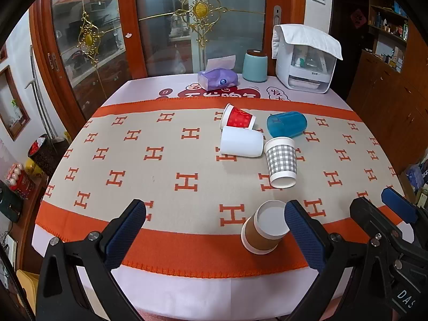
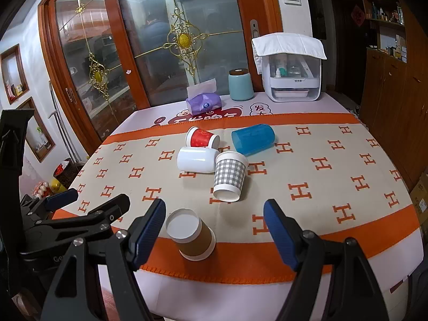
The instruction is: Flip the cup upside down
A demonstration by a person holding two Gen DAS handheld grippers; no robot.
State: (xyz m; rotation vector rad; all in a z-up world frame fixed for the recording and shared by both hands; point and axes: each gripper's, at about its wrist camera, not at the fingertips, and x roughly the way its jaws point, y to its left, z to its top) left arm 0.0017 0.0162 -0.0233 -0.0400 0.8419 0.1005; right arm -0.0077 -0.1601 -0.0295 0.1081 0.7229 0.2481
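Note:
A brown paper cup (image 1: 263, 227) (image 2: 192, 234) stands upside down on the cloth's near orange band. Behind it a grey checked cup (image 1: 282, 161) (image 2: 230, 176), a white cup (image 1: 240, 141) (image 2: 196, 159), a red cup (image 1: 238, 117) (image 2: 202, 137) and a blue plastic cup (image 1: 287, 123) (image 2: 252, 139) lie on their sides. My left gripper (image 1: 215, 220) is open and empty; its right finger (image 1: 302, 230) is beside the brown cup. My right gripper (image 2: 214, 226) is open and empty above the near edge, with the brown cup between its fingers' line.
At the table's far edge stand a purple tissue pack (image 1: 218, 79), a teal canister (image 1: 254, 65) and a white box under a towel (image 1: 305, 58). Glass doors rise behind. A wooden cabinet (image 2: 393, 101) is on the right; clutter sits on the floor at left (image 1: 24, 176).

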